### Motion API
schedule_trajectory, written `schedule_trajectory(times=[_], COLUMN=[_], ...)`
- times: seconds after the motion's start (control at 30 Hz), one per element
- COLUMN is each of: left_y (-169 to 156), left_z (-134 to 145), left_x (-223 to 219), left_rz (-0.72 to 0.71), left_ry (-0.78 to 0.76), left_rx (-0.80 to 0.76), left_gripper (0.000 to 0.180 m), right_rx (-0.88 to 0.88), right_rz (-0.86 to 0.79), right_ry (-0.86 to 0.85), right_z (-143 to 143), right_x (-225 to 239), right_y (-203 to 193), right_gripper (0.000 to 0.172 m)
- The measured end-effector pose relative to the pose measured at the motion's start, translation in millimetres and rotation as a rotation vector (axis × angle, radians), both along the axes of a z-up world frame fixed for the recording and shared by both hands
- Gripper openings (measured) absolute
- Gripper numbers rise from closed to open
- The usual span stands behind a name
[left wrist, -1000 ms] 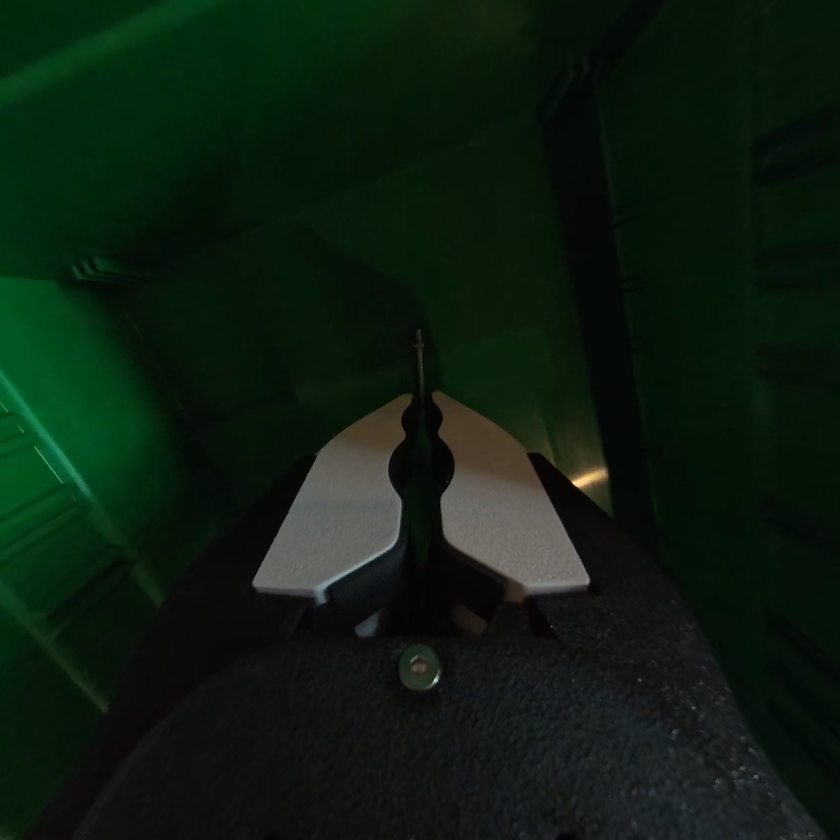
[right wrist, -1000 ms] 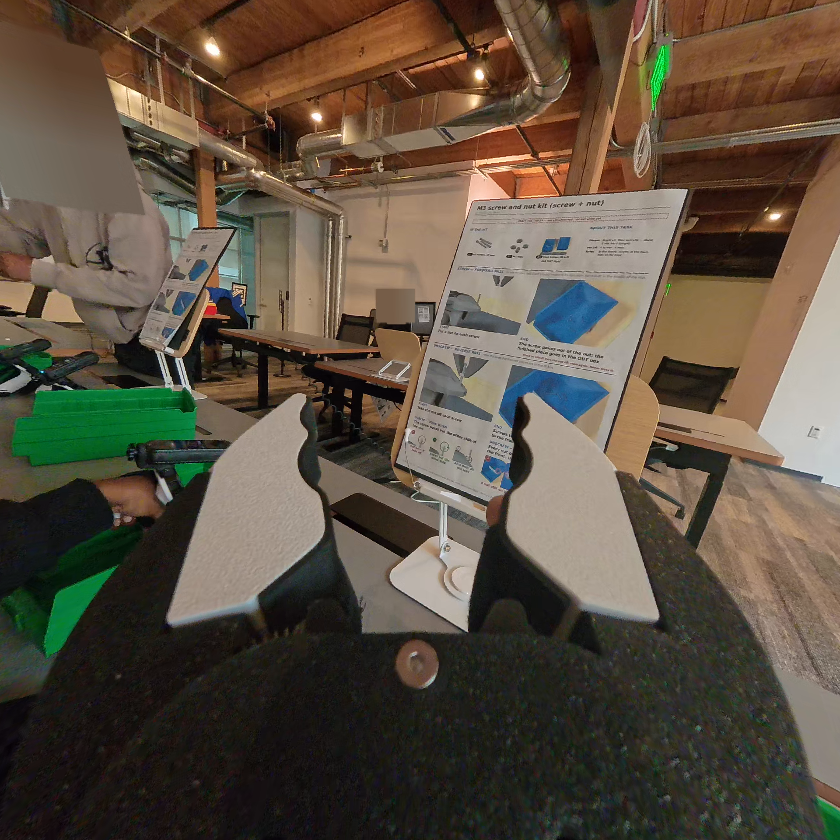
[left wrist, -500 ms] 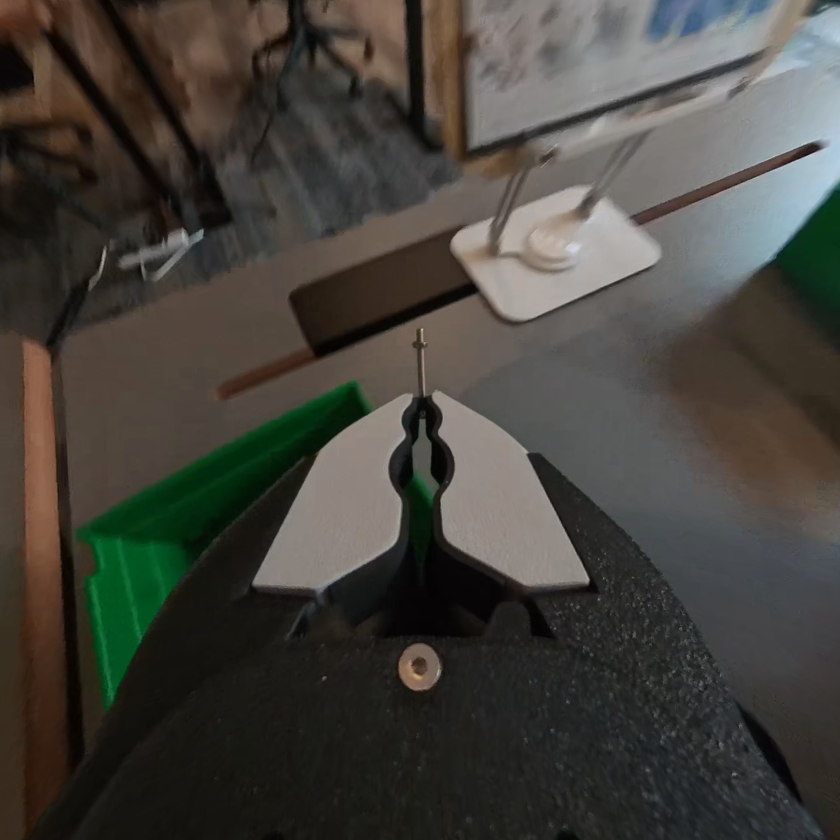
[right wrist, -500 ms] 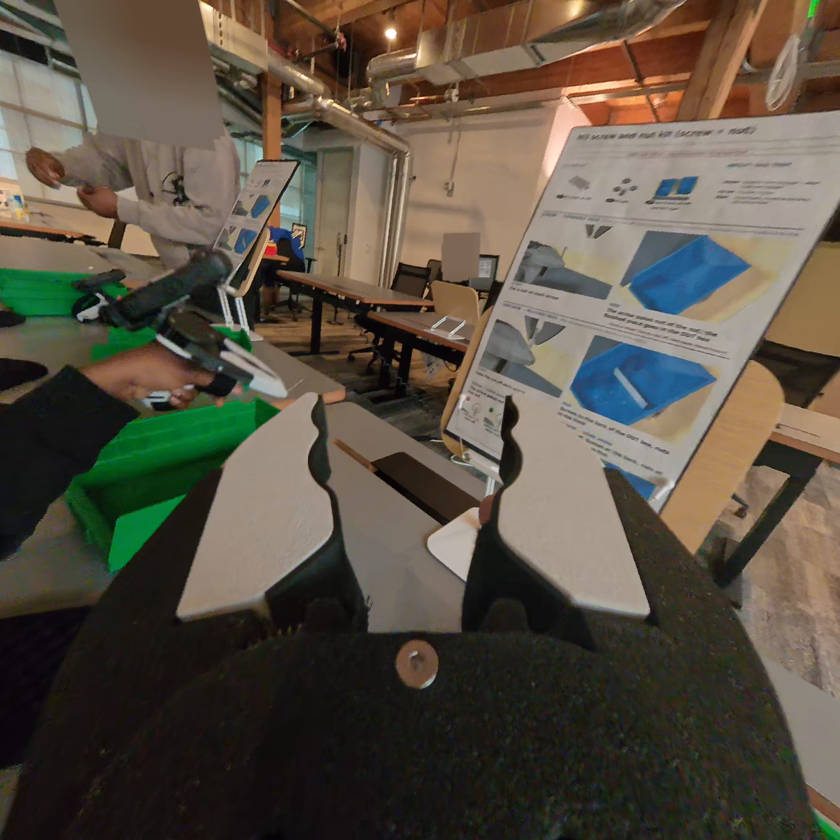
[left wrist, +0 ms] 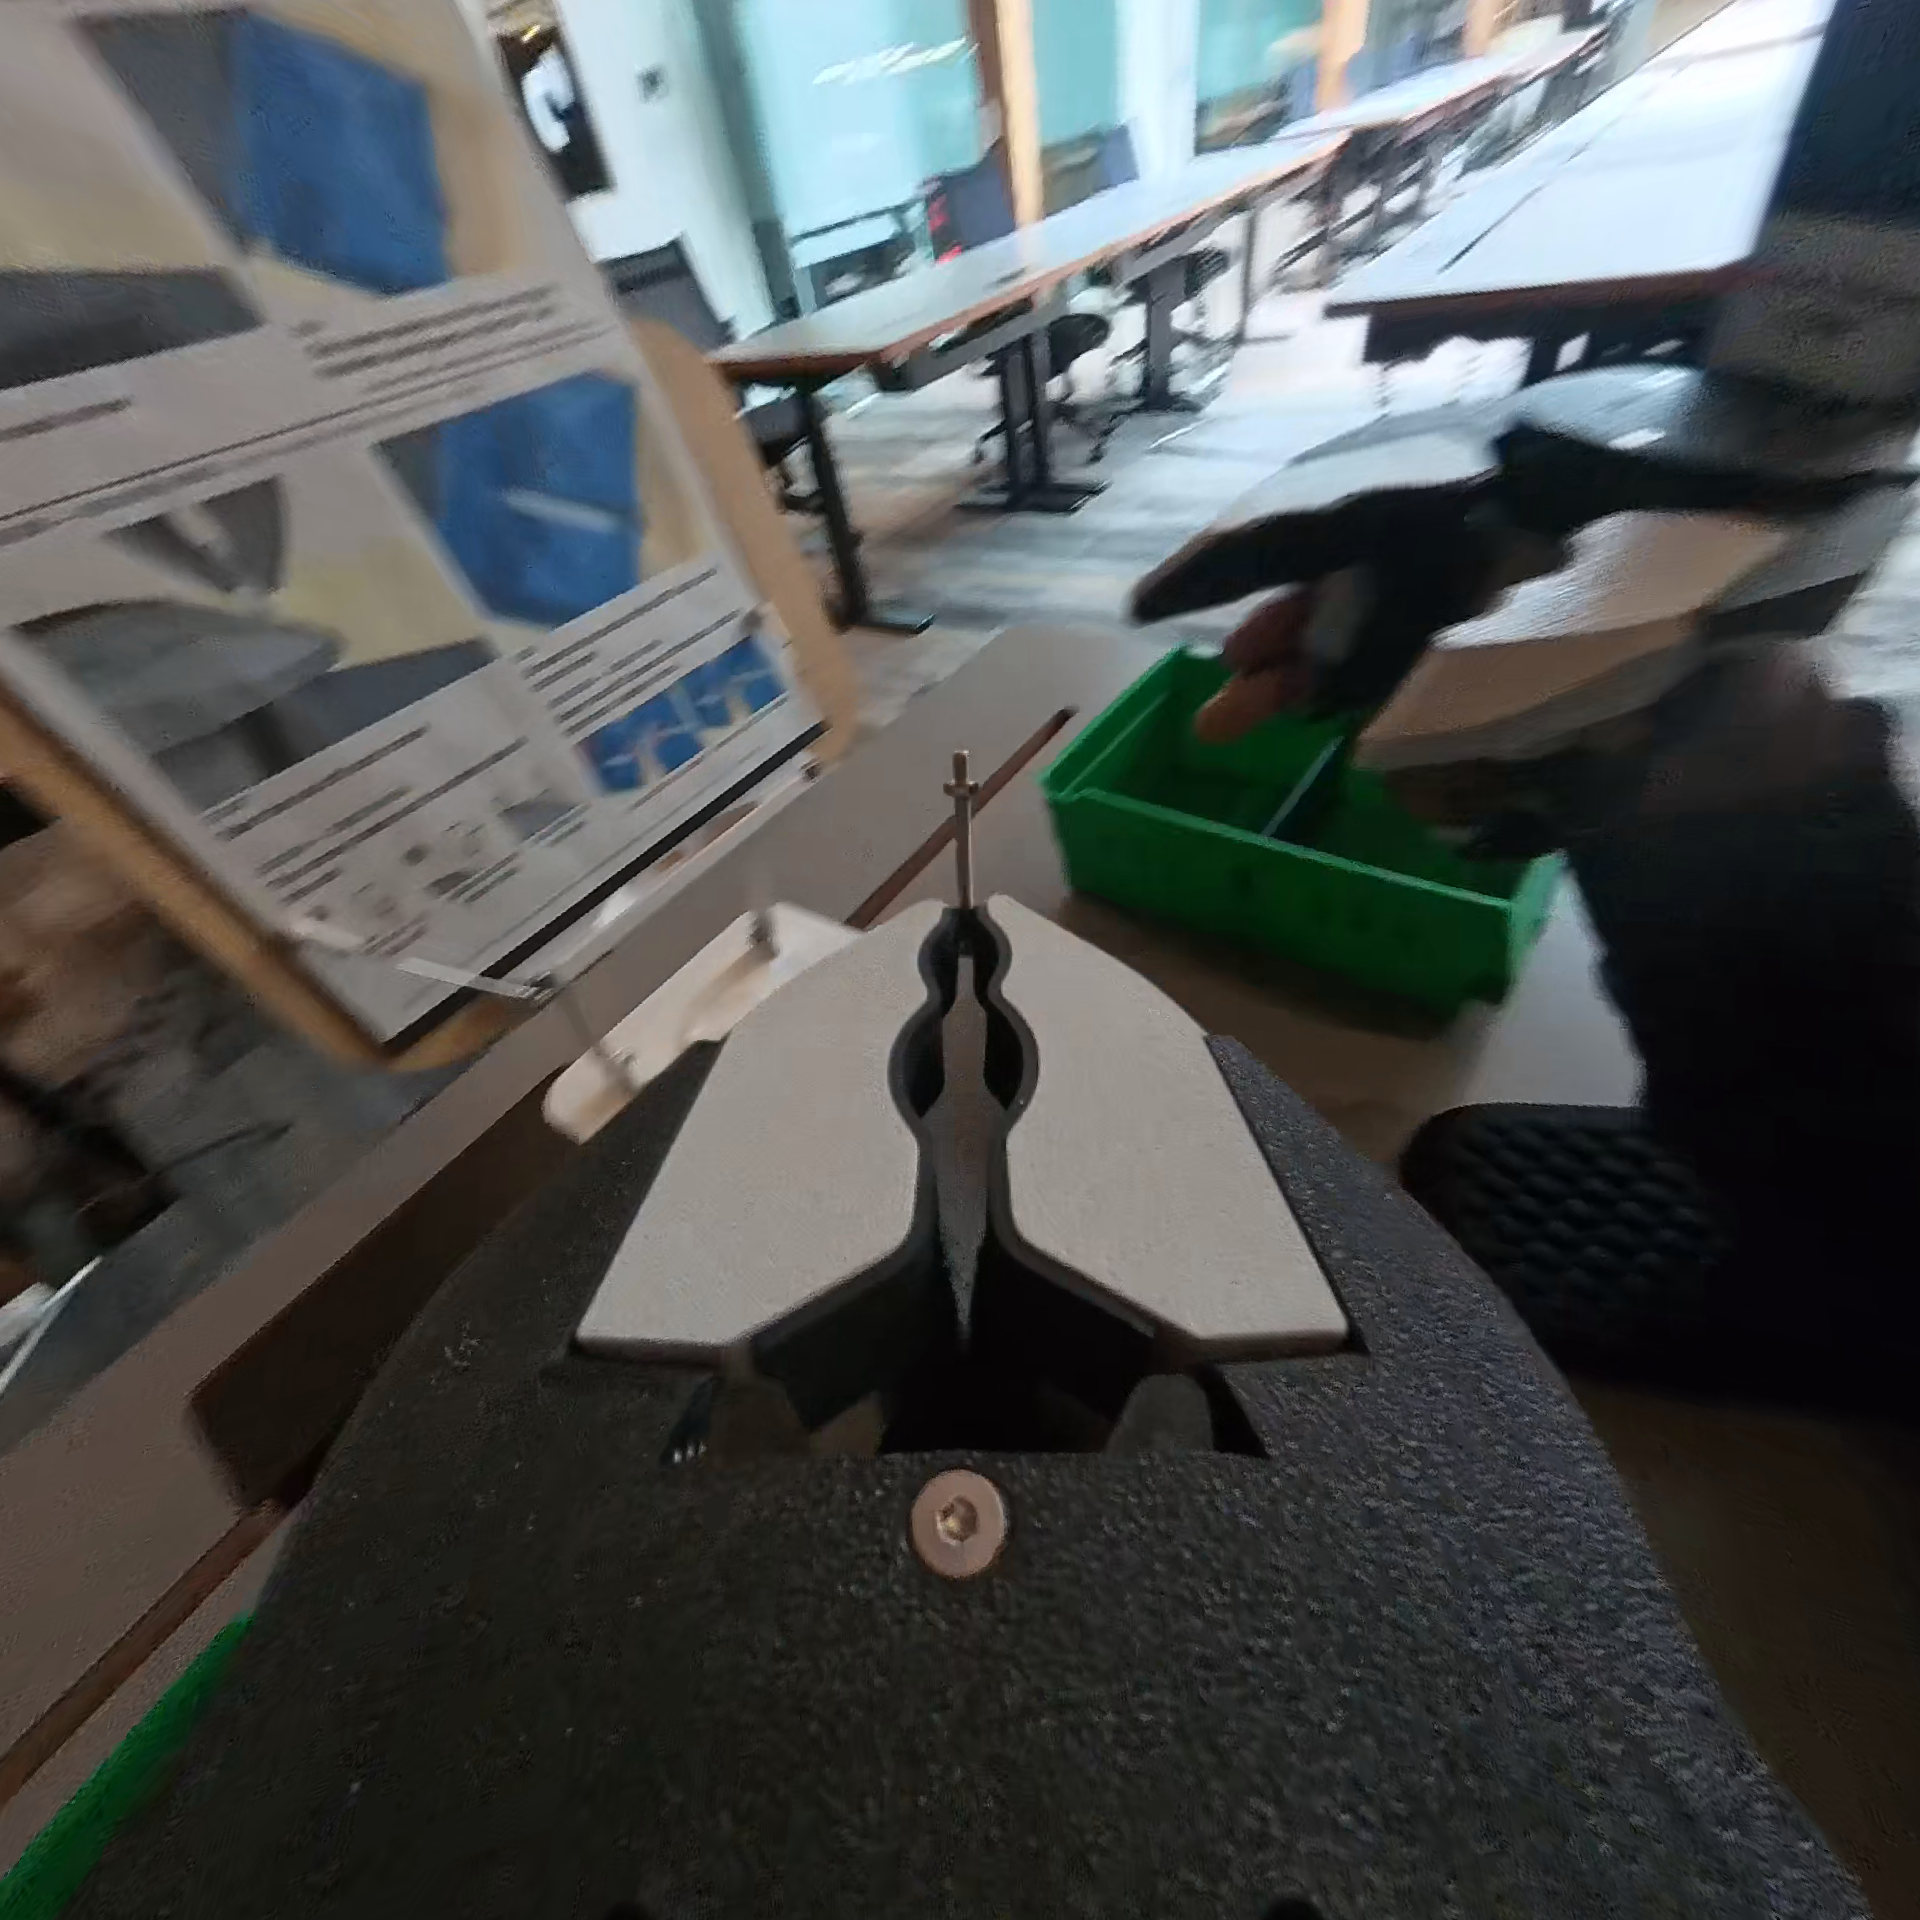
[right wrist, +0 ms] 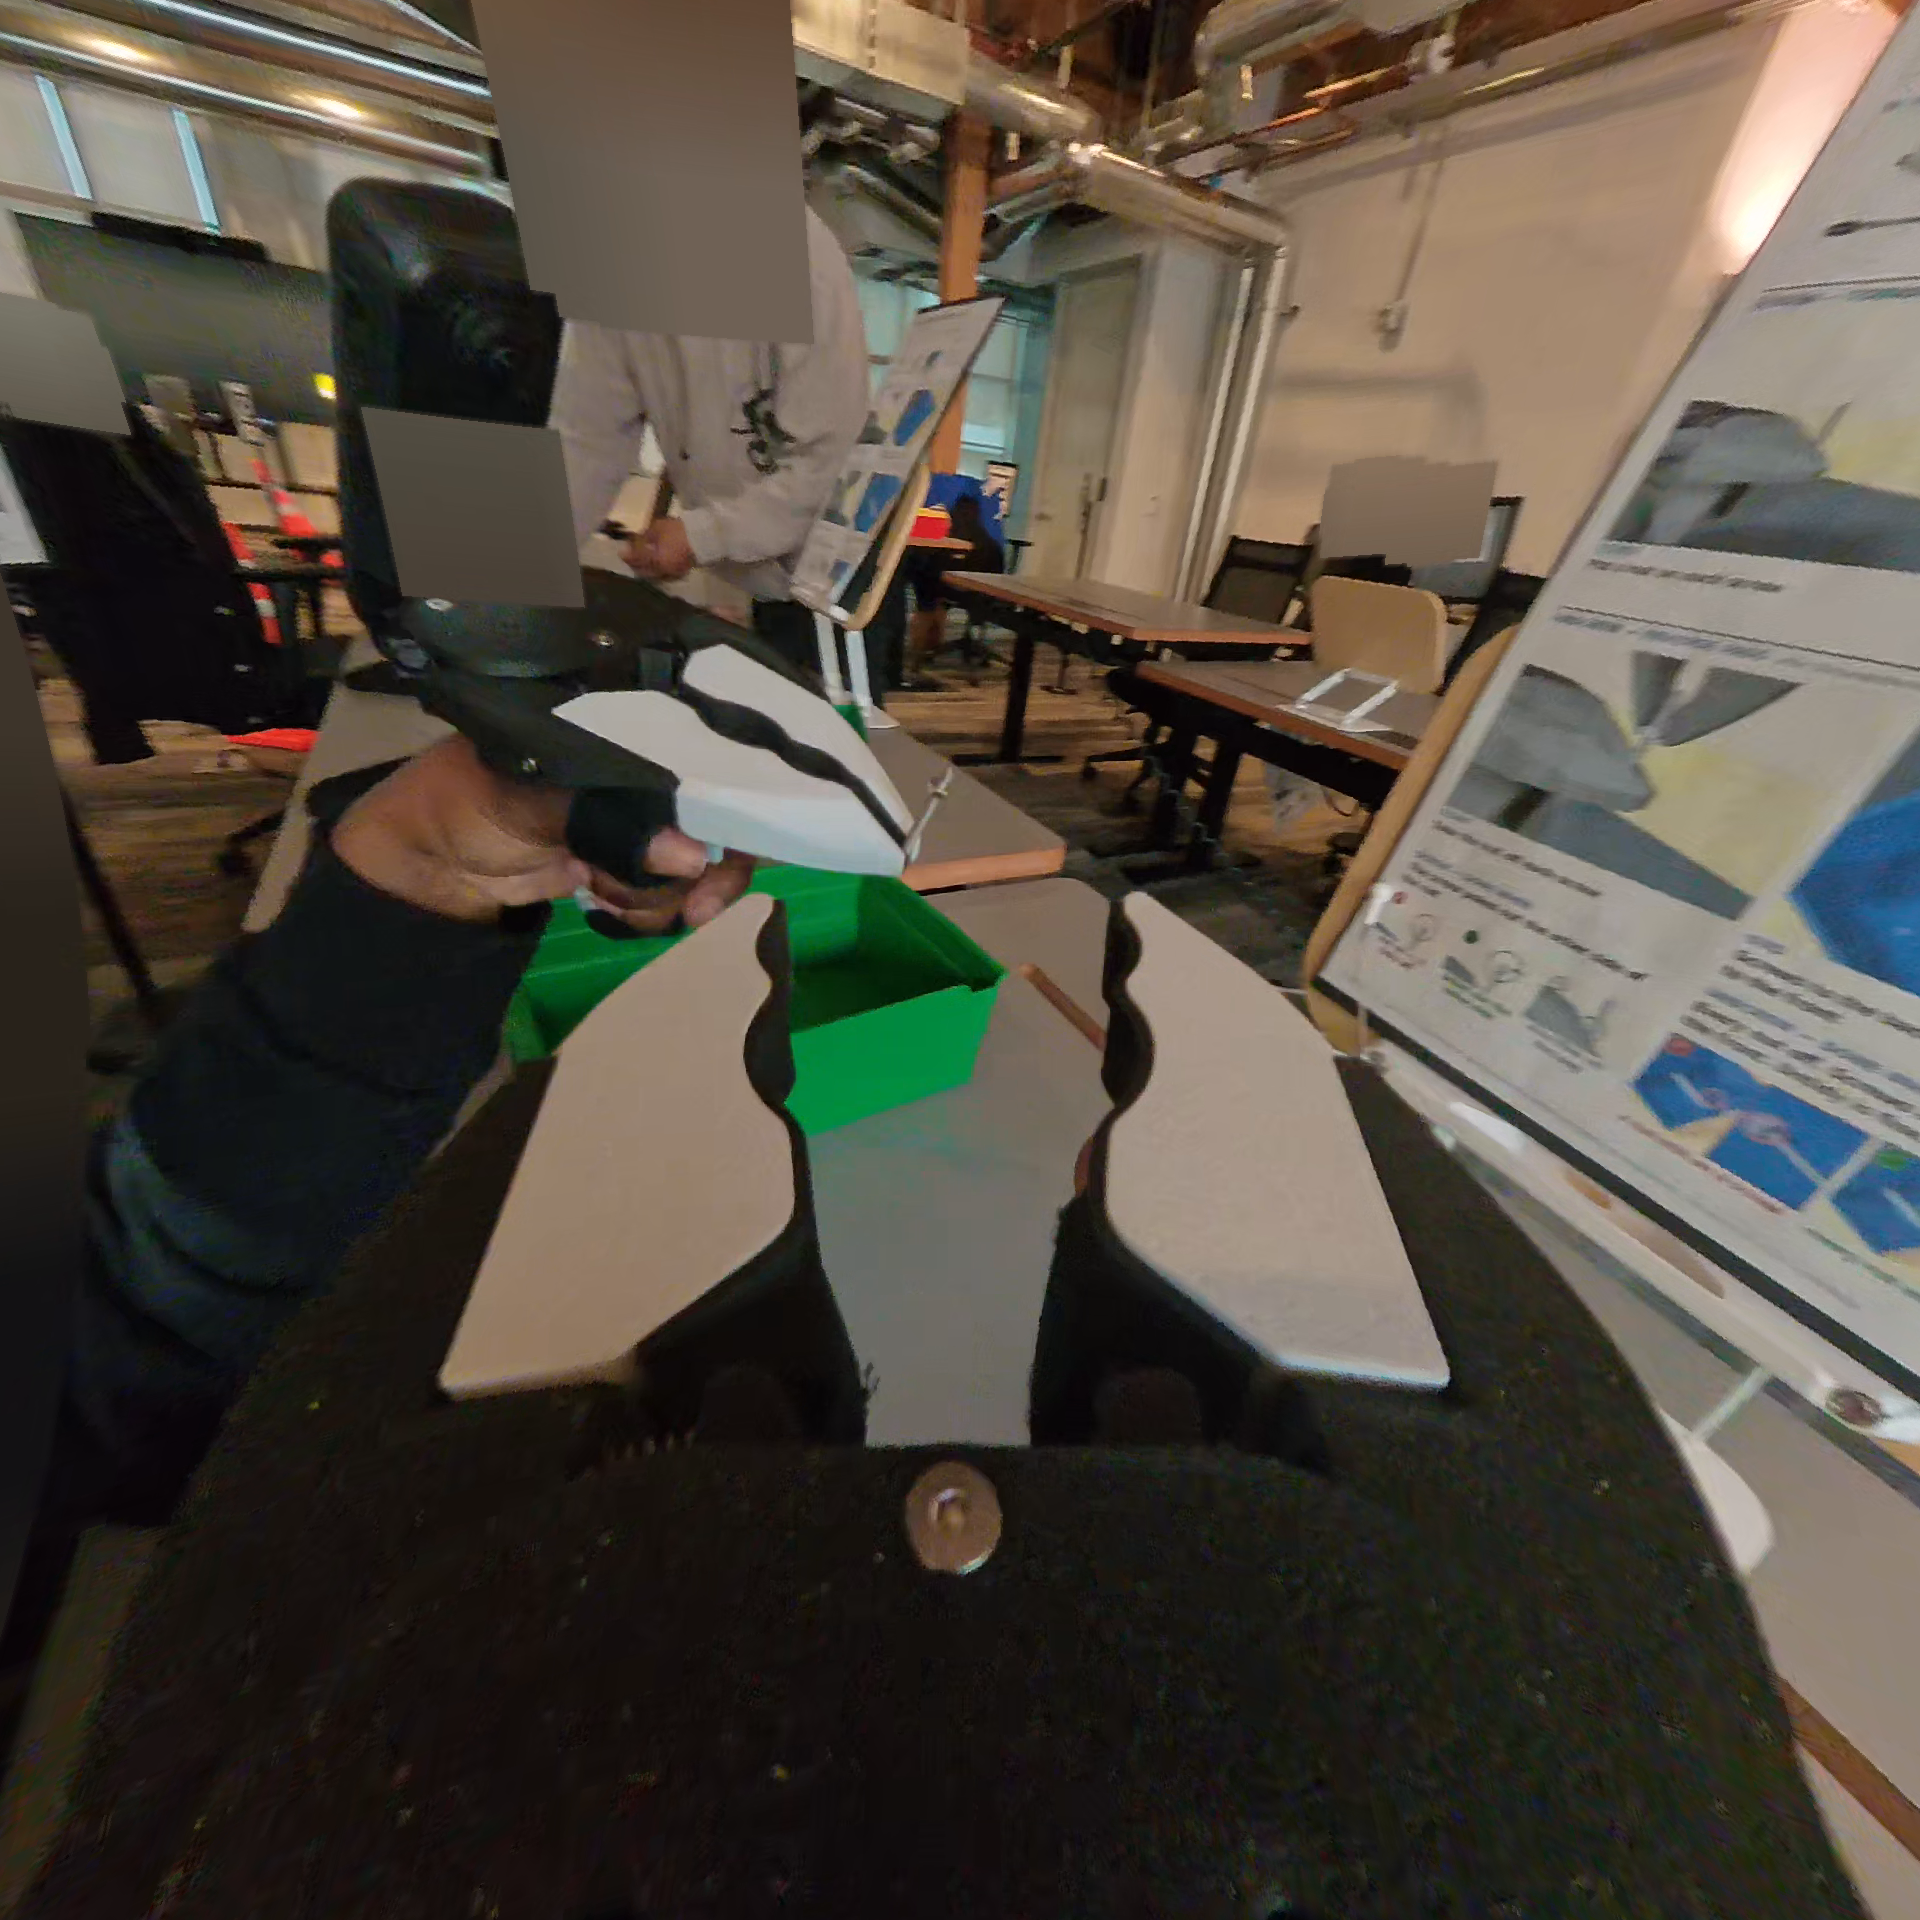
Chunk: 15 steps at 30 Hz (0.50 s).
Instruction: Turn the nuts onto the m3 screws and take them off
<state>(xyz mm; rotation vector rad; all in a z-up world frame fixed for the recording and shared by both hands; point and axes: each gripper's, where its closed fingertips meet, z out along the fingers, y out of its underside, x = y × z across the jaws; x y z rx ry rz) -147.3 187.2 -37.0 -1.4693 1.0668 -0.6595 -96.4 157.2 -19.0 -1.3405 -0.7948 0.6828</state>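
Above the tabletop (left wrist: 1039, 717), clear of the green bin (right wrist: 883, 1029) it was buried in a second ago, my left gripper (left wrist: 966, 909) now holds the screw (left wrist: 962, 831) out in open air. Its fingers (left wrist: 831, 1091) are clenched on the lower shank, and the nut (left wrist: 958, 790) sits near the free tip. My right gripper (right wrist: 940, 914) has narrowed its spread but grasps nothing, and it has swung round to face the left one. I judge the pick-up finished; next I bring the right fingers (right wrist: 644, 1143) onto that nut to turn it off.
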Motion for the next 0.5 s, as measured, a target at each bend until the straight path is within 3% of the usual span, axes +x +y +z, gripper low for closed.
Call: schedule_trajectory(times=[0.23, 0.5], left_y=[-50.6, -68.2], left_z=[11.7, 18.3], left_x=[25.2, 27.6], left_rz=[-0.351, -0.520], left_ry=[-0.171, -0.278], left_rx=[-0.057, -0.104], left_gripper=[0.001, 0.001], right_rx=[-0.013, -0.037], right_rz=[0.169, 0.324], right_ry=[0.101, 0.148], right_z=[6.5, 10.7], right_x=[-9.2, -25.2], right_y=[-12.3, -29.9], right_gripper=[0.036, 0.023])
